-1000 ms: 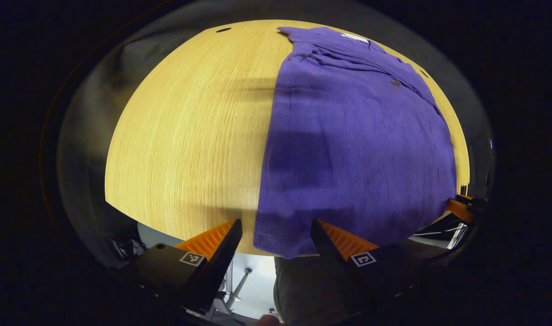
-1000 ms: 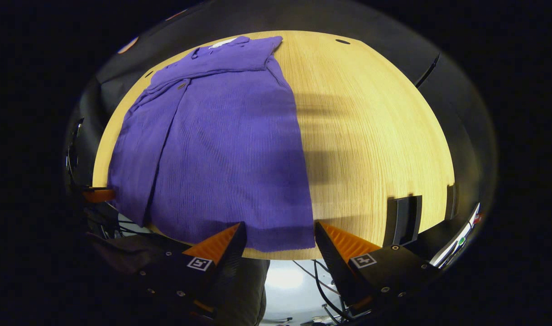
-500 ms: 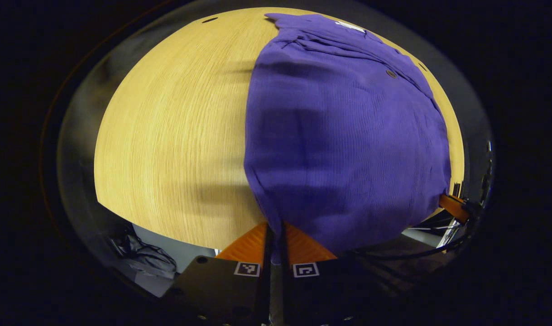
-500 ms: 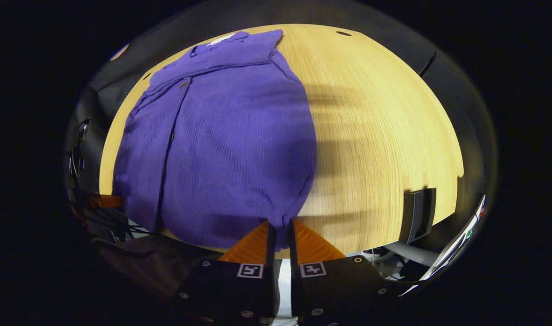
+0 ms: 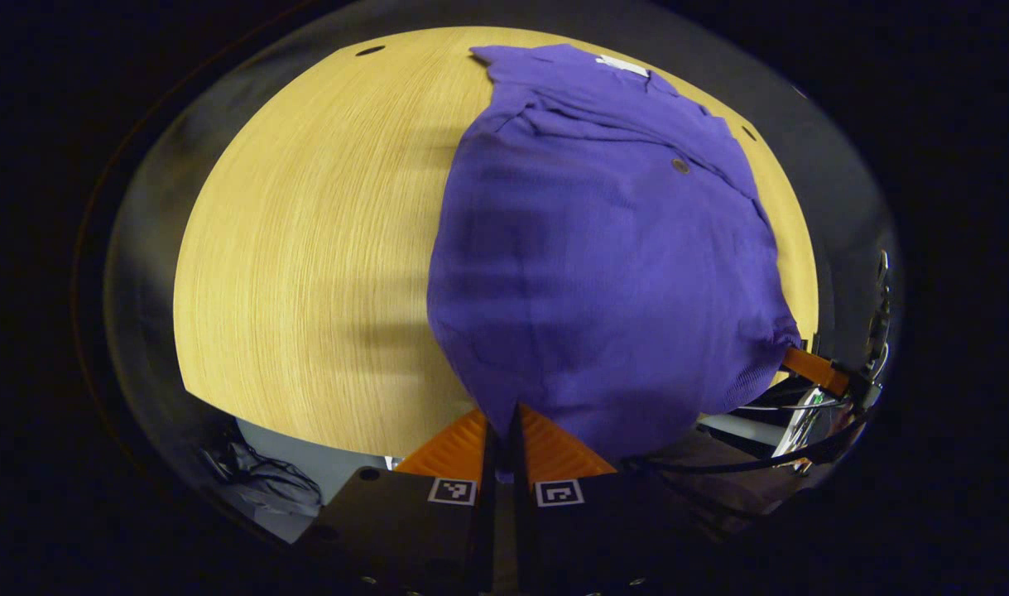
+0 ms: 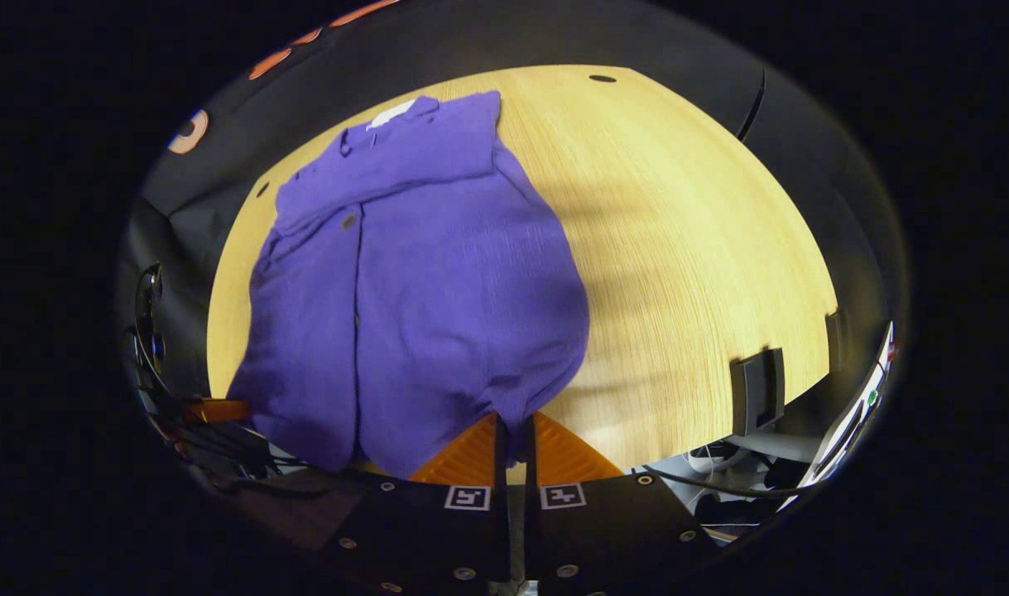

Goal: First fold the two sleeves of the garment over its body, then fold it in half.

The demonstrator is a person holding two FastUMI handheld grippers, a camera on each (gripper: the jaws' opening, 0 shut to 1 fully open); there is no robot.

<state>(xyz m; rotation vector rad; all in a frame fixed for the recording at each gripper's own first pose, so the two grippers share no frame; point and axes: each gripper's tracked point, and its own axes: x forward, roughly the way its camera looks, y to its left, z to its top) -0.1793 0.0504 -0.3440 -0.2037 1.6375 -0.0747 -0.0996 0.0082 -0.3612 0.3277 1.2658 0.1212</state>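
A purple button-up garment (image 5: 603, 248) lies on a round wooden table (image 5: 305, 248), collar at the far side, both sleeves folded in over its body. My left gripper (image 5: 502, 418) is shut on the hem's left corner, which is lifted off the table. My right gripper (image 6: 512, 426) is shut on the hem's right corner (image 6: 516, 406), raised the same way. The garment (image 6: 421, 281) bulges upward between the two held corners. In the left gripper view the other gripper's orange finger (image 5: 810, 368) shows at the garment's far corner; in the right gripper view an orange finger (image 6: 214, 410) shows at lower left.
A dark bracket (image 6: 756, 389) is clamped on the table's near right edge. Cables (image 6: 719, 488) and gear hang below the table edge. Bare wood (image 6: 686, 232) spreads to the right of the garment, and more to its left in the left gripper view.
A second ago both grippers stood open at the hem. They have since shut on its corners and lifted it, so the lower garment now rises and bunches.
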